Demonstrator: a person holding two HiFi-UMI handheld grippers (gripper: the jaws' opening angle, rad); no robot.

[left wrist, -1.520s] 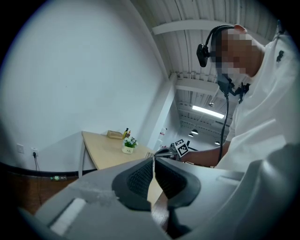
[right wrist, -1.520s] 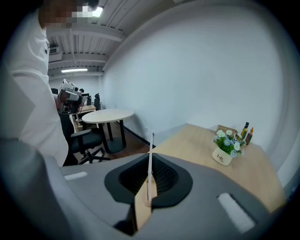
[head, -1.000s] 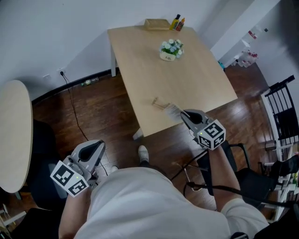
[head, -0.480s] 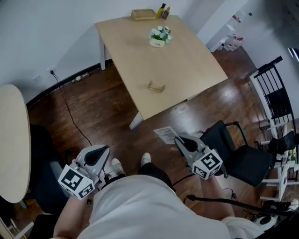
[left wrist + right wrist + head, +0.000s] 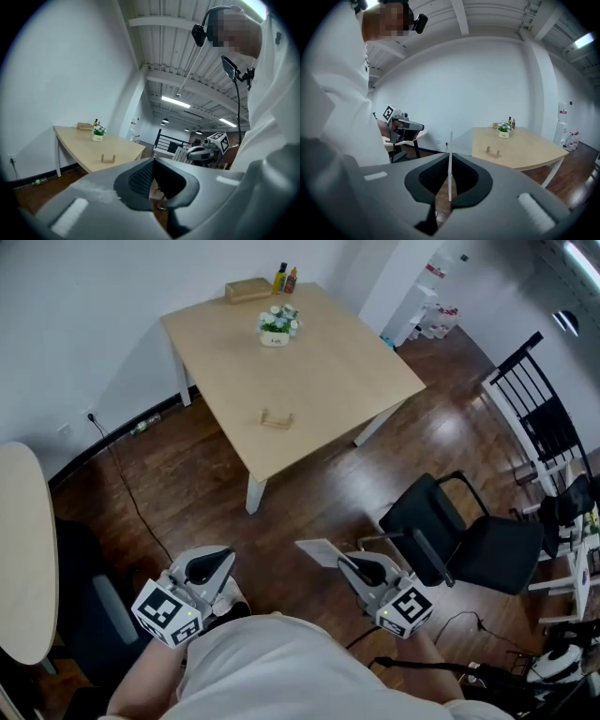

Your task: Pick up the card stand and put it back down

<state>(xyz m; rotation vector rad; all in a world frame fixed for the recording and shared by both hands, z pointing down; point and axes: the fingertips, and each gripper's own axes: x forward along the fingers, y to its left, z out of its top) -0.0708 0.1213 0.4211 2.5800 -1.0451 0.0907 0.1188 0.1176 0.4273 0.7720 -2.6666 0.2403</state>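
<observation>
Head view shows me the card stand on the table, upper centre. Lower right, my right gripper pinches a white card (edge-on in its own view); lower left, my left gripper has its jaws together.

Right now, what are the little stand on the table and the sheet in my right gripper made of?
The stand looks like wood: pale matte tan, matching the table. The sheet seems thin white card or paper, a sliver seen edge-on.
</observation>
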